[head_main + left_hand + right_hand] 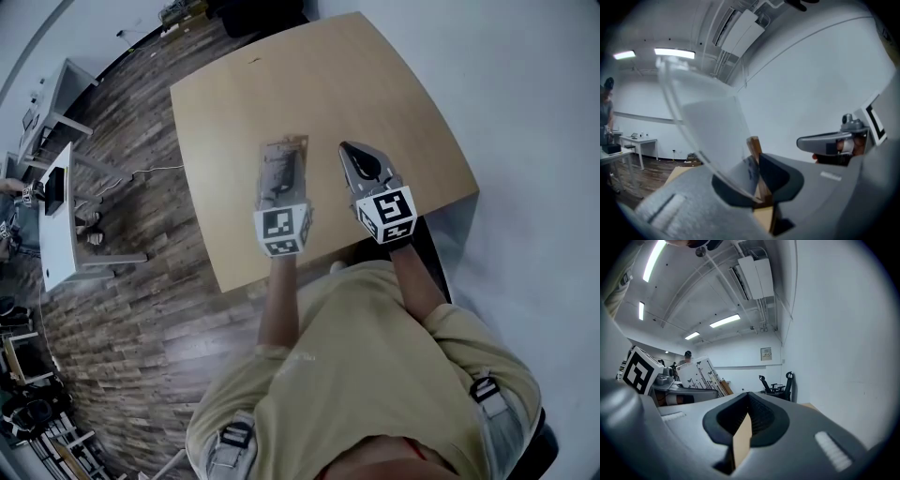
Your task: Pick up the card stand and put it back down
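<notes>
the card stand (708,131) — light, slick, judged brittle — is clamped by its wooden base (754,146) in the left gripper (757,182); the right gripper (747,414) is closed, empty

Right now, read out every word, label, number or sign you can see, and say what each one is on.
No text here is readable.
Wall plaque: too small to read.
Card stand: nothing legible on its clear panel.
Left marker cube and right marker cube: black-and-white square patterns, no words.
</notes>
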